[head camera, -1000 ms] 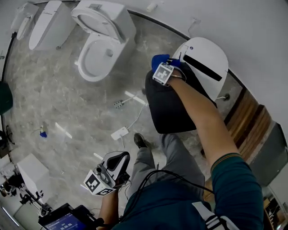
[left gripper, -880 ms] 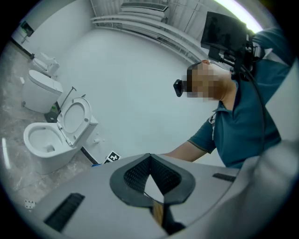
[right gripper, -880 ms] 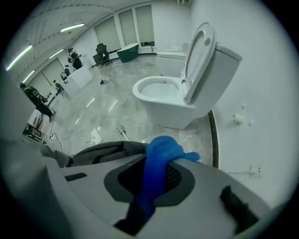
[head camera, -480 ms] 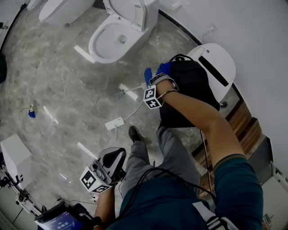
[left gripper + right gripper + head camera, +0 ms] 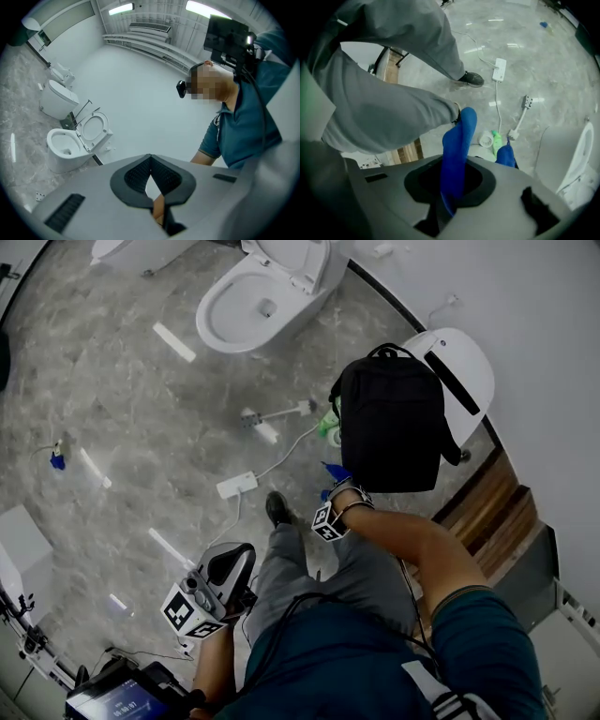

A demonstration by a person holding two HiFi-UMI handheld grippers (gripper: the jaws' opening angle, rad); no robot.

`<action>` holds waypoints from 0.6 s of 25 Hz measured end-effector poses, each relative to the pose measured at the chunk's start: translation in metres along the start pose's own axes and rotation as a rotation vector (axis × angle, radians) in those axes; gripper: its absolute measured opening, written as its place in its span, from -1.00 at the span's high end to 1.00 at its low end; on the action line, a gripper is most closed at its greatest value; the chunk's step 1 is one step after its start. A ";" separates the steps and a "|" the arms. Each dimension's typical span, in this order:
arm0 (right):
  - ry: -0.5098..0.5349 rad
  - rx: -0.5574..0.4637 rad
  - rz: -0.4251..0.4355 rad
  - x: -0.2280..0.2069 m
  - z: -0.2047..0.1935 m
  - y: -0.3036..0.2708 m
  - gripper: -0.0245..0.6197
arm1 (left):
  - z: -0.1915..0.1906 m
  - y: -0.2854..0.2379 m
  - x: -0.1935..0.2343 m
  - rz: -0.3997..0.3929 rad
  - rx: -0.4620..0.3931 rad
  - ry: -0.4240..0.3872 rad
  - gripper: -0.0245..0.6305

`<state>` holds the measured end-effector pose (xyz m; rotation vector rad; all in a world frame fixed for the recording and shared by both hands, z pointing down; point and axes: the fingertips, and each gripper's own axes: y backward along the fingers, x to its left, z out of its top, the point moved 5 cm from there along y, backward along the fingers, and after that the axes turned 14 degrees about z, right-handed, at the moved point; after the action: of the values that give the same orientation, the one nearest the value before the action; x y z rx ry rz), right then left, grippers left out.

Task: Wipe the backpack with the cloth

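Right gripper (image 5: 451, 185) is clamped on the blue cloth (image 5: 457, 140), its forearm bent inward above the knee, low and clear of the black backpack (image 5: 389, 423), which rests on a white toilet lid (image 5: 464, 362). Left gripper (image 5: 150, 159), jaws together and empty, hangs beside the left thigh.

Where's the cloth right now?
The cloth is clamped in the right gripper; in the head view it sits clear of the backpack, beside its lower left corner.
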<state>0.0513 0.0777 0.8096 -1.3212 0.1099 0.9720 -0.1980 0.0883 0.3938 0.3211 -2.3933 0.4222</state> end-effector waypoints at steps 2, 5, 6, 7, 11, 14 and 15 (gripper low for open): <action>-0.108 -0.123 0.010 0.005 0.007 -0.006 0.80 | -0.001 0.003 0.001 -0.010 0.002 0.003 0.92; -0.425 -0.464 0.003 0.000 -0.006 0.012 0.80 | -0.001 0.005 -0.001 -0.026 0.005 0.007 0.92; -0.550 -0.594 0.001 -0.001 -0.016 0.020 0.80 | 0.000 0.004 -0.003 -0.036 0.011 0.002 0.92; -0.678 -0.723 -0.001 0.001 -0.025 0.026 0.80 | 0.001 0.003 -0.005 -0.047 0.019 -0.002 0.92; -1.124 -1.057 0.026 0.026 -0.048 0.012 0.80 | 0.001 -0.007 -0.011 -0.087 0.060 -0.023 0.92; -1.575 -1.216 0.188 0.062 -0.068 -0.043 0.80 | -0.001 -0.019 -0.017 -0.114 0.091 -0.038 0.92; -1.779 -1.332 0.231 0.073 -0.081 -0.063 0.80 | -0.003 -0.023 -0.020 -0.122 0.102 -0.043 0.92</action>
<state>0.1730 0.0524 0.7910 -0.9829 -2.0495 2.2326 -0.1741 0.0710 0.3873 0.5248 -2.3826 0.4865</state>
